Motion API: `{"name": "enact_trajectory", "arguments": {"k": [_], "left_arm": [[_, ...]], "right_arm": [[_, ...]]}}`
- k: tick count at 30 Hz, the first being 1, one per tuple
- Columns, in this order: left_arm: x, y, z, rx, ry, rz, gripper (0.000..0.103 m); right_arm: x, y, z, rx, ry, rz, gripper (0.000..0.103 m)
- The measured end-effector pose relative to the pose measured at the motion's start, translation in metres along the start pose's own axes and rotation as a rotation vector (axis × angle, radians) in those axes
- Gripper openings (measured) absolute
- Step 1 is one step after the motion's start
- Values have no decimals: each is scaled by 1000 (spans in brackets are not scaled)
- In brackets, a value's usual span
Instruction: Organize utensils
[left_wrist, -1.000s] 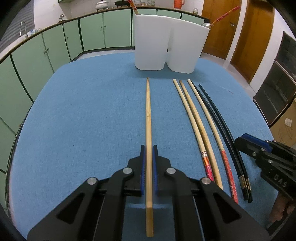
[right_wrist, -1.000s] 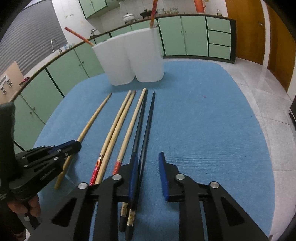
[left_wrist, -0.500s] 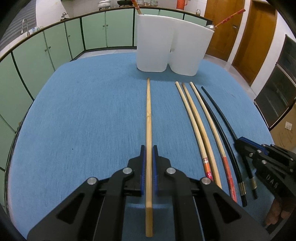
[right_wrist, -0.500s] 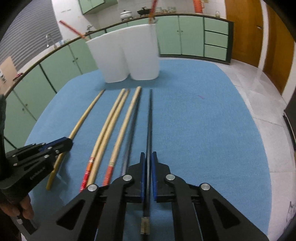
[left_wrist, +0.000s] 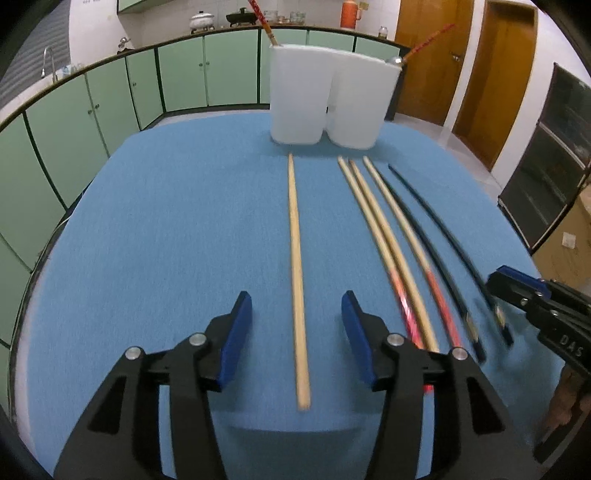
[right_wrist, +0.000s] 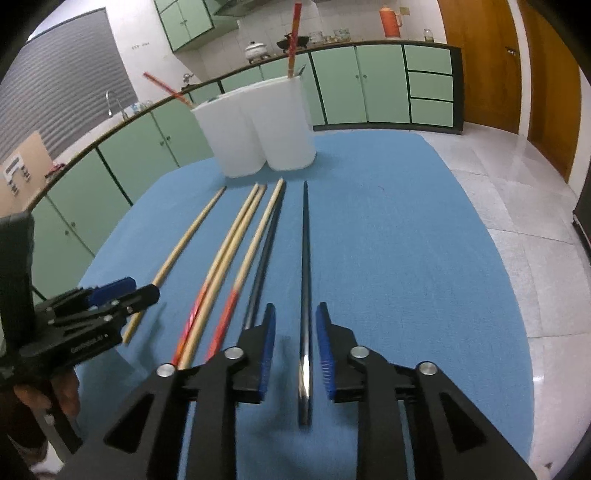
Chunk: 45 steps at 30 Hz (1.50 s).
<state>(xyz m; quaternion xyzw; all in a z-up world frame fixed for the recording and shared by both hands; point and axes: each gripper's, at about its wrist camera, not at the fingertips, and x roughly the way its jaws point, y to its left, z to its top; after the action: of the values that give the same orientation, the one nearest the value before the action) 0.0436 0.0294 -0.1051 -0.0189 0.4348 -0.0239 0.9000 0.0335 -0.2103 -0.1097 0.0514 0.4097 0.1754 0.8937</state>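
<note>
A plain wooden chopstick (left_wrist: 297, 277) lies on the blue cloth between the pads of my left gripper (left_wrist: 295, 299); its jaws are opening and stand well apart from the stick. A black chopstick (right_wrist: 306, 240) lies between the pads of my right gripper (right_wrist: 296, 310), whose jaws are opening too, with a narrow gap on each side. Between the two lie three bamboo chopsticks with red ends (left_wrist: 391, 251) and a second black one (left_wrist: 424, 240). The white two-part holder (left_wrist: 295, 96) (right_wrist: 258, 125) stands at the far end with red-tipped chopsticks (right_wrist: 293, 37) in it.
The right gripper (left_wrist: 517, 284) shows at the right edge of the left wrist view, and the left gripper (right_wrist: 140, 291) with a hand at the left of the right wrist view. The blue table (right_wrist: 424, 240) drops to a tiled floor (right_wrist: 517, 177) on the right. Green cabinets ring the room.
Both grippers were shut on their chopsticks half a second ago and have now let go. The right one first closed on the outer black chopstick and drew it away from its twin.
</note>
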Motion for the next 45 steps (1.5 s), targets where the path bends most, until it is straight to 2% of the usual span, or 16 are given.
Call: {"name": "enact_trajectory", "arguments": {"k": [5, 16, 22, 30, 31, 33, 35, 36, 41, 45], "left_arm": [[-8, 1, -20, 17, -5, 20, 51], [-12, -3, -26, 14, -10, 33, 47], [-12, -4, -27, 15, -12, 50, 38], [-14, -8, -29, 14, -13, 72, 36], [-14, -8, -29, 14, -14, 72, 35], [-15, -8, -30, 15, -16, 76, 27], [-15, -9, -30, 20, -18, 81, 9], [-15, -10, -30, 24, -15, 76, 6], [-21, -9, -27, 22, 1, 61, 6], [-42, -8, -17, 37, -22, 54, 6]], "right_arm": [[-9, -2, -27, -11, 8, -5, 26], [-9, 7, -34, -56, -8, -40, 26], [-9, 3, -34, -36, -13, -39, 19], [-12, 9, -40, -69, -19, -73, 18], [-12, 9, -40, -72, -19, -79, 17], [-11, 9, -39, -72, -19, -88, 7], [-11, 8, -39, -71, -19, -89, 7], [-11, 8, -39, -71, -19, -92, 7], [-17, 10, -37, -74, -14, -89, 6], [-37, 10, -24, -81, -51, -80, 6]]}}
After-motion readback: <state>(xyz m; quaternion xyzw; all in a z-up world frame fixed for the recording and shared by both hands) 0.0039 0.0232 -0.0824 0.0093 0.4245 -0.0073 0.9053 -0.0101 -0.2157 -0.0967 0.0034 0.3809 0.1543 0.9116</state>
